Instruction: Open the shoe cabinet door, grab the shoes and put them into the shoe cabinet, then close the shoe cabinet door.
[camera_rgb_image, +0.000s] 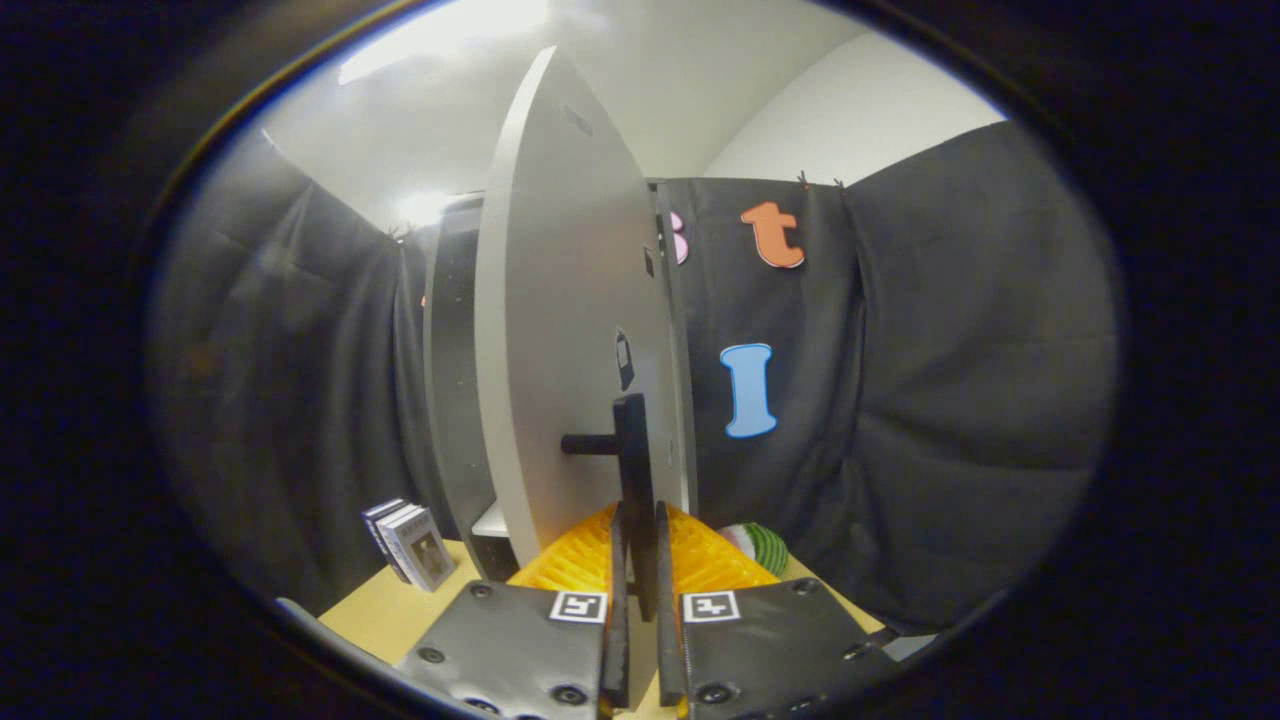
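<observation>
- Shoe cabinet door (560, 330) stands swung out toward us, seen nearly edge-on, a pale panel rising straight ahead of the tongs (641, 560).
- We see the tongs clenched on the door's dark handle (632, 470): the two fingers (616, 600) sit close together with the handle's upright bar pinched between them, and both appear to press on it.
- We note a short dark post joining that bar to the door's face, just to the left of it.
- We make out a small dark fitting on the door's face a little above the handle.
- Behind the door, to its left, we see the shoe cabinet (455, 400), its grey side panel upright and a pale shelf edge showing low down inside.
- Under the fingers and just beyond them lies something yellow and ribbed (575, 565); we cannot tell what it is.
- To the right of that yellow thing, near the booth's cloth wall, rests a rounded thing with green and white stripes (762, 547), mostly hidden.
- On the wooden desk (375, 615) to the left of the cabinet stand a few small boxes (412, 545), side by side and leaning slightly.
</observation>
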